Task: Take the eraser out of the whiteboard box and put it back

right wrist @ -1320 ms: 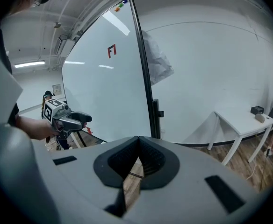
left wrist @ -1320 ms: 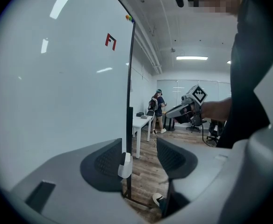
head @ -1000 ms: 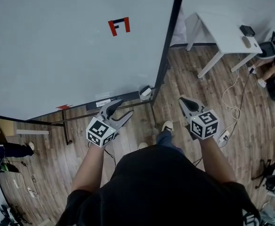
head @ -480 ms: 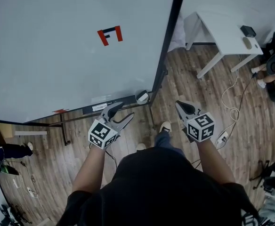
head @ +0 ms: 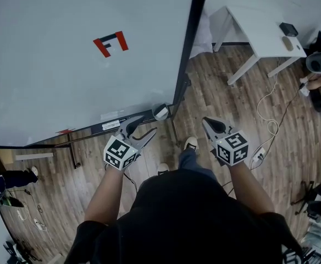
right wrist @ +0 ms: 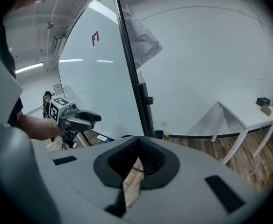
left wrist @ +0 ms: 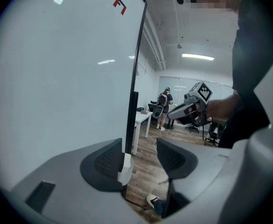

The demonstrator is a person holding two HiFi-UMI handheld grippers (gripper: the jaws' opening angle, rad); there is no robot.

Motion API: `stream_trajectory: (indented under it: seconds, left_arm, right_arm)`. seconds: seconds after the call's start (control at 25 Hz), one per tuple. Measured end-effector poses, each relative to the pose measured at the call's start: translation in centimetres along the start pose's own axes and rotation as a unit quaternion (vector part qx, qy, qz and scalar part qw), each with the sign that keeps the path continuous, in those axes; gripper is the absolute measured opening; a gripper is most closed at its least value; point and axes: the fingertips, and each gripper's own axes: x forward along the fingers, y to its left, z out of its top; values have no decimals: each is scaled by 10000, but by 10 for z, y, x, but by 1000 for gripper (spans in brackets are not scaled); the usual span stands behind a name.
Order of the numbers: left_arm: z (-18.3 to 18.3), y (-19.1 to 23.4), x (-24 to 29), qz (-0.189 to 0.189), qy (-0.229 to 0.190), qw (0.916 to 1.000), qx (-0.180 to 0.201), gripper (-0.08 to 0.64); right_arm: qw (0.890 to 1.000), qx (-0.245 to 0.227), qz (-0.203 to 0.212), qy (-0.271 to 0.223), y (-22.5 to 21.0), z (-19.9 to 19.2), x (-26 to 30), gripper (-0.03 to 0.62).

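A small white and grey whiteboard box (head: pixel 160 111) sits at the right end of the whiteboard's tray (head: pixel 111 126). The same box (left wrist: pixel 125 168) shows just past the left jaw in the left gripper view. I cannot make out the eraser in any view. My left gripper (head: pixel 142 126) (left wrist: pixel 141 155) is open and empty, a short way below and left of the box. My right gripper (head: pixel 207 124) (right wrist: pixel 137 143) is shut on nothing, over the wooden floor to the right of the board's black edge post (head: pixel 185 59).
The large whiteboard (head: pixel 50 76) carries a red and black F mark (head: pixel 110 43). A white desk (head: pixel 262 37) stands at the back right, with cables on the floor (head: pixel 270 128) near it. The person's shoes (head: pixel 190 143) are under the grippers. People stand far off (left wrist: pixel 163 104).
Both grippers have sunk a little. The left one has come nearer to the box at the tray's end. Their jaws have not changed.
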Motion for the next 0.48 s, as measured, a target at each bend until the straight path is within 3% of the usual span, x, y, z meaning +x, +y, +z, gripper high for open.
stream_trajectory:
  seconds: [0.48]
  left_arm:
    - [-12,9,35,-142,155,9998,-72,241]
  right_arm:
    - [9999,32,-3,144,-12,-9,10,-6]
